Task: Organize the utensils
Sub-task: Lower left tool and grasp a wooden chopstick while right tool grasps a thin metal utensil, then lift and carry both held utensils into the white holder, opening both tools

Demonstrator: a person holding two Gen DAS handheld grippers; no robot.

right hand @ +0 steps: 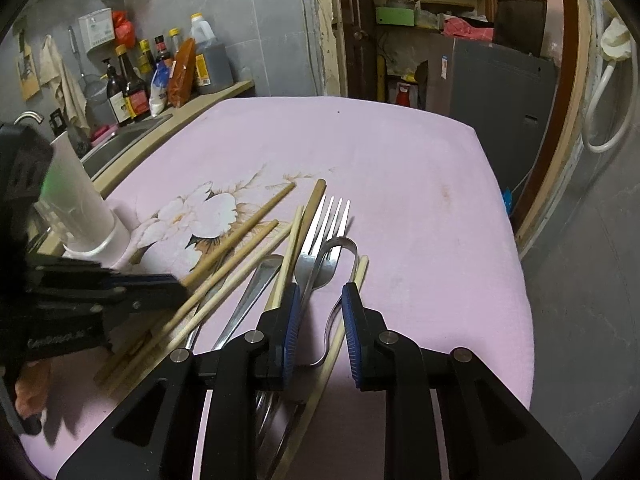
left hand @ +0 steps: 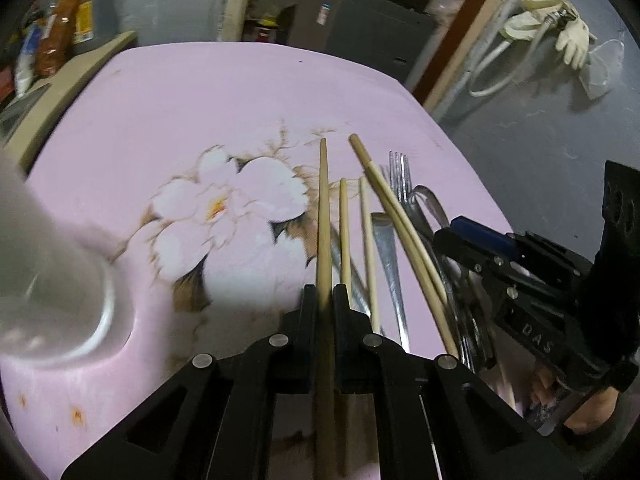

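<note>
table (left hand: 168, 92): pink flowered cloth is covering it, utensils are lying loose toward its right side in the left wrist view
holder cup (right hand: 86, 216): white, standing on the cloth left of the pile; nothing is showing inside it from here, interior mostly hidden
utensil pile (right hand: 256, 280): chopsticks, fork (right hand: 320, 236), spoon handles are lying crossed and overlapping, unsorted
left gripper (left hand: 325, 294): jaws are pressing together on one chopstick (left hand: 323, 200), pinching it low on the shaft, tip pointing away across the cloth
right gripper (right hand: 320, 308): jaws are standing partly spread over the fork and a bent metal utensil (right hand: 340, 248), pads not touching anything I can make out
progress: early by my read; one chopstick is being gripped, none is showing in the cup, nearly all of the pile is still waiting
</note>
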